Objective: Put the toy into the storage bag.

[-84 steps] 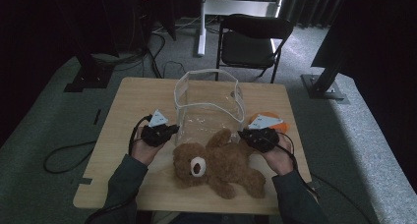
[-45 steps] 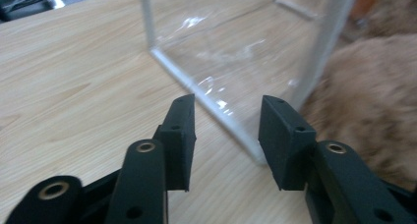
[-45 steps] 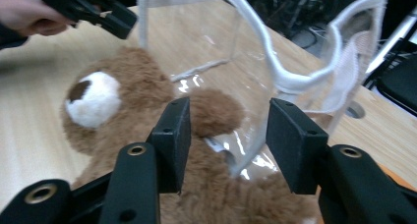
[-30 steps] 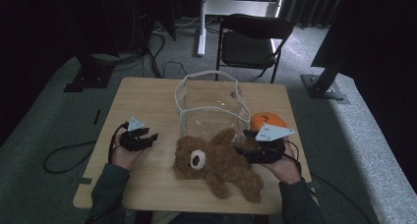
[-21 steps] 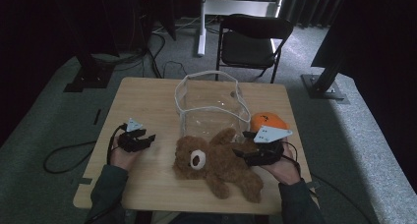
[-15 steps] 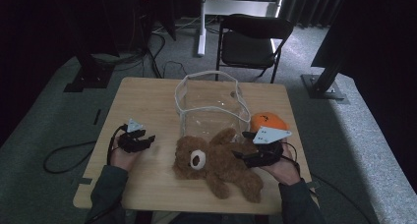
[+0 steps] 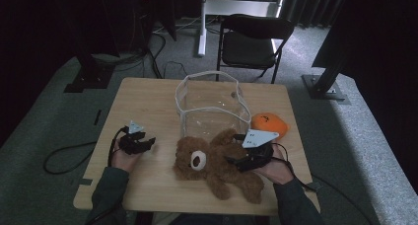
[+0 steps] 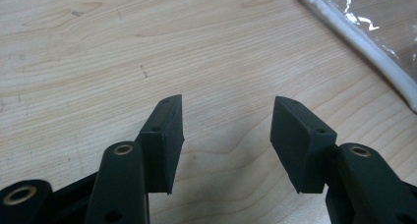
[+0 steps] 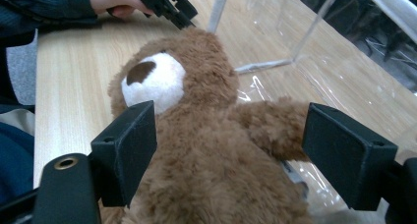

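Both grippers sit low on the counter (image 7: 148, 101). The right gripper (image 9: 228, 150) has just been opening, its fingers (image 9: 125, 150) wide around the teddy bear (image 7: 217, 163), seemingly not pressing it. The bear lies touching the clear bag (image 7: 212, 104). The left gripper (image 8: 226, 140) has opened wide over bare wood.

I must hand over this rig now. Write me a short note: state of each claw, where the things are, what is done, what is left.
Left claw: open, nothing between its jaws, over bare table left of the teddy bear.
Right claw: jaws have just been opening; they straddle the bear's body, and the pads do not seem to press it.
Things: bear lies on the table in front of the clear bag, one arm against the bag's base. Orange toy sits right of the bag.
Done: nothing is in the bag yet.
Left, likely: grip the bear and put it into the bag.
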`<state>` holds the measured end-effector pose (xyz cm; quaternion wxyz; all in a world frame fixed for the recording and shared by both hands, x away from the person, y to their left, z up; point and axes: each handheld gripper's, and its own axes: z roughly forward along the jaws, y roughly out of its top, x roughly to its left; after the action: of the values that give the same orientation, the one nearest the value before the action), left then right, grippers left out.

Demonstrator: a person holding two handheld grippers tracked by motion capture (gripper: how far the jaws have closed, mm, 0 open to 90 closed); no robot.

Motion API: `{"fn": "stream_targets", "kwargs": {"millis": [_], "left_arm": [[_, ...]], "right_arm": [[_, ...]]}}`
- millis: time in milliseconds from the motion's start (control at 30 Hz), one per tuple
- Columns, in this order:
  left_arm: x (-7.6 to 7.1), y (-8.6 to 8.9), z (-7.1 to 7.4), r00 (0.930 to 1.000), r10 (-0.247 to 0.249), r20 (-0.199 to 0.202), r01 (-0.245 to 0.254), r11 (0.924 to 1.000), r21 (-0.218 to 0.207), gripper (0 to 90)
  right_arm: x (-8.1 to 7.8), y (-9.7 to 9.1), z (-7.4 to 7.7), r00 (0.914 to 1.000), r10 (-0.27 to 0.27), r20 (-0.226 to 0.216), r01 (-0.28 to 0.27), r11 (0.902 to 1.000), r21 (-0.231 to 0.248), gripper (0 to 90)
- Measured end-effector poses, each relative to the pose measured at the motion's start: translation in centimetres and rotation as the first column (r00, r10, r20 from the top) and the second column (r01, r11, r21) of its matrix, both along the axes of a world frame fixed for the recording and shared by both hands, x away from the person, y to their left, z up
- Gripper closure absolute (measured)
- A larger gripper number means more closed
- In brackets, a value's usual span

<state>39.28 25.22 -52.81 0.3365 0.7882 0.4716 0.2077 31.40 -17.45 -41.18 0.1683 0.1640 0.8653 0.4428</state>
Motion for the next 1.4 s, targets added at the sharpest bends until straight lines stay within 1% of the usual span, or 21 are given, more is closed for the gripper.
{"fn": "stream_targets", "kwargs": {"millis": [100,267,367,400,467,567,733,1000,1233,1300,1400], "left_arm": [[0.1,0.0,-0.2,1.0,0.004,-0.007,-0.004,1.0,0.002,46.5],[0.2,0.0,-0.4,0.9999,0.004,-0.014,-0.004,1.0,0.006,46.4],[0.2,0.0,-0.5,0.9998,0.003,-0.019,-0.003,1.0,0.008,46.5],[0.2,0.0,-0.5,0.9998,0.005,-0.021,-0.005,1.0,0.008,46.5],[0.2,0.0,-0.5,0.9998,0.006,-0.021,-0.006,1.0,0.006,46.4],[0.2,0.0,-0.6,0.9996,0.007,-0.026,-0.007,1.0,0.006,46.4],[0.3,0.0,-0.8,0.9994,0.008,-0.033,-0.008,0.9999,0.008,46.4],[0.4,-0.1,-0.9,0.9991,0.003,-0.041,-0.003,0.9999,0.011,46.2],[0.3,-0.1,-0.9,0.9991,0.004,-0.042,-0.003,0.9999,0.01,46.1],[0.3,-0.1,-0.9,0.9991,0.004,-0.042,-0.003,1.0,0.009,46.0],[0.3,-0.1,-0.9,0.9991,0.005,-0.043,-0.005,1.0,0.008,45.9]], "right_arm": [[0.1,0.3,0.0,1.0,0.008,0.0,-0.008,1.0,0.004,22.9],[0.2,0.7,0.0,0.9997,0.023,-0.009,-0.023,0.9996,0.013,22.9],[0.3,0.9,-0.1,0.9997,0.022,-0.008,-0.022,0.9997,0.0,22.4],[0.4,1.3,-0.2,0.9995,0.028,-0.012,-0.028,0.9996,-0.008,21.4],[0.4,1.4,-0.2,0.9994,0.03,-0.015,-0.03,0.9995,-0.009,21.4],[0.6,1.8,-0.3,0.9993,0.037,-0.009,-0.038,0.999,-0.025,21.7],[0.7,2.6,-0.6,0.9985,0.053,-0.012,-0.053,0.9973,-0.05,21.3],[0.9,3.5,-0.8,0.9967,0.079,-0.017,-0.08,0.9951,-0.058,20.9],[1.1,4.9,-1.3,0.9923,0.12,-0.032,-0.122,0.9888,-0.086,20.9],[1.2,5.3,-1.7,0.99,0.135,-0.04,-0.138,0.9861,-0.092,20.9],[1.4,5.7,-2.2,0.9886,0.142,-0.049,-0.146,0.984,-0.102,20.9]]}}
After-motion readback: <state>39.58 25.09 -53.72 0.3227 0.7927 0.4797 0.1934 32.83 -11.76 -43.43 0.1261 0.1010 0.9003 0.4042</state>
